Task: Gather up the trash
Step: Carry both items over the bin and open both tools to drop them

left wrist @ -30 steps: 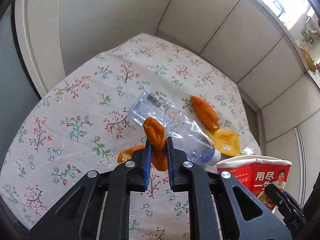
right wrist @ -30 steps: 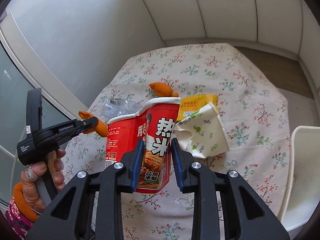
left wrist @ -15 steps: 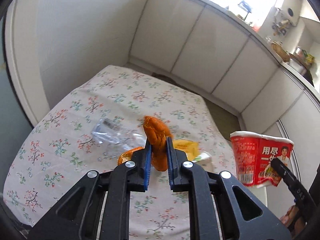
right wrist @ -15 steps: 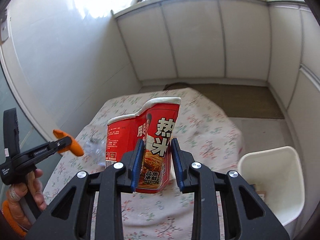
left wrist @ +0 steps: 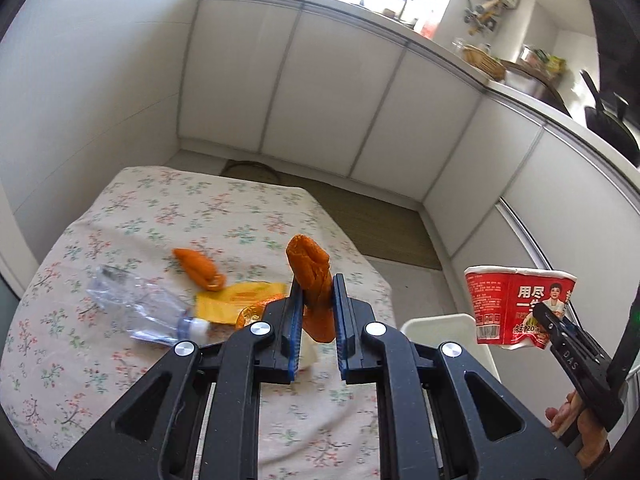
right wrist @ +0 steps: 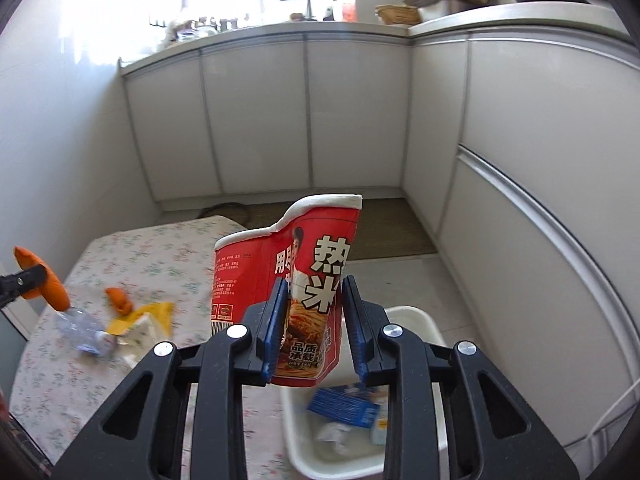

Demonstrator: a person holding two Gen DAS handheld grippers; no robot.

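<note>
Noodle cup [right wrist: 298, 280] pinched by right claw [right wrist: 314, 324] above bin [right wrist: 428, 320]; left claw [left wrist: 314, 312] pinches peel [left wrist: 310, 280].

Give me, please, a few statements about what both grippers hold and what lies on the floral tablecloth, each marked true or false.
1. The right gripper clamps a crushed red instant-noodle cup. True.
2. The left gripper is open and holds nothing. False: it is shut on an orange peel piece.
3. The white plastic bin already holds a blue carton. True.
4. The clear plastic bottle stands upright on the floral tablecloth. False: it lies on its side.
5. A second orange peel lies on the tablecloth beside a yellow packet. True.
</note>
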